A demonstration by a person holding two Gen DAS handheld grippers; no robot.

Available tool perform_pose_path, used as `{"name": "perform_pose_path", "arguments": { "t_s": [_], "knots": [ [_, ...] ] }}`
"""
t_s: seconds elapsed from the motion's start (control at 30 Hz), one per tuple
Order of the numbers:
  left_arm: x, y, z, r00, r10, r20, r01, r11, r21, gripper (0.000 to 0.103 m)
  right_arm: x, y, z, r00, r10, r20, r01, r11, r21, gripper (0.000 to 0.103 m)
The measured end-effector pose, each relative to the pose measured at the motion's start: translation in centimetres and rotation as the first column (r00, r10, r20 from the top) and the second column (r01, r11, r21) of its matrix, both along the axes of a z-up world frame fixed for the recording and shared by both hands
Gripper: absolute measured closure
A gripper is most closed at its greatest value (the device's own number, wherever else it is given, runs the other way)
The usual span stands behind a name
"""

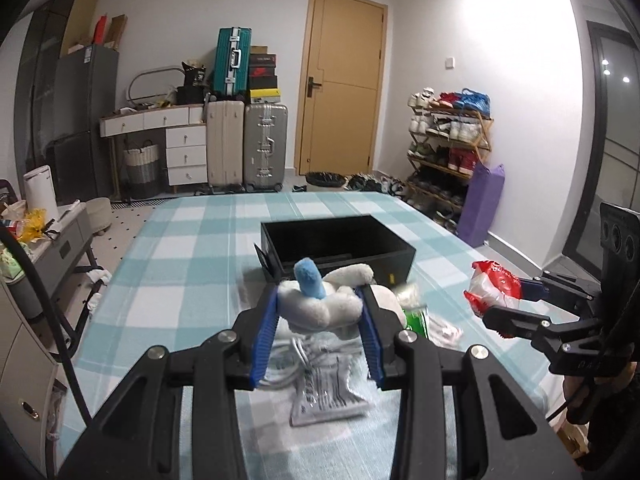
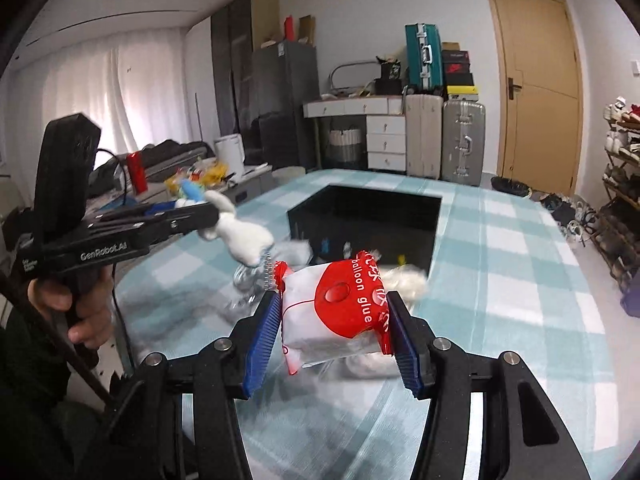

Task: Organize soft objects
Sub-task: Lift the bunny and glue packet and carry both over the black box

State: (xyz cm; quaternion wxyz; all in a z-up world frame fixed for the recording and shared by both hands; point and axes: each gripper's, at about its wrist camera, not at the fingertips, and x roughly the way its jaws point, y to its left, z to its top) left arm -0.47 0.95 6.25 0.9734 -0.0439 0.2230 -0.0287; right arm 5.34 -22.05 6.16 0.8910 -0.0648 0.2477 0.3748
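Carry step, both loads held off the checked table (image 1: pixel 192 240). Left gripper (image 1: pixel 320 312) clamped on plush toy (image 1: pixel 320 300); right gripper (image 2: pixel 334 320) clamped on red-and-white packet (image 2: pixel 340 312). Next: carry both over the black box (image 2: pixel 368 216), then release inside.

"balloon glue" on red packet (image 2: pixel 352 304)

The box (image 1: pixel 340 246) stands mid-desk (image 1: pixel 192 240); before it lie a cable (image 1: pixel 304 354) and a packet (image 1: pixel 328 396), toward the near edge.
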Motion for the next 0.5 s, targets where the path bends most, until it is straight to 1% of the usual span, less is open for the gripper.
{"name": "perform_pose_path", "arguments": {
  "t_s": [0.17,0.33,0.5],
  "knots": [
    [0.9,0.6,1.1,0.999,0.032,0.015,-0.031,0.999,-0.006,0.066,1.0,0.0,1.6,1.0,-0.019,0.013,0.019,1.0,0.014,0.049],
    [1.9,0.9,1.9,0.998,0.059,0.028,-0.059,0.998,-0.008,0.066,2.1,0.0,2.9,1.0,-0.027,0.005,0.026,0.999,0.047,0.049],
    [3.0,1.3,2.6,0.997,0.071,0.038,-0.071,0.997,-0.004,0.066,3.6,0.4,4.3,0.999,-0.034,0.012,0.034,0.997,0.065,0.049]
  ]
}}
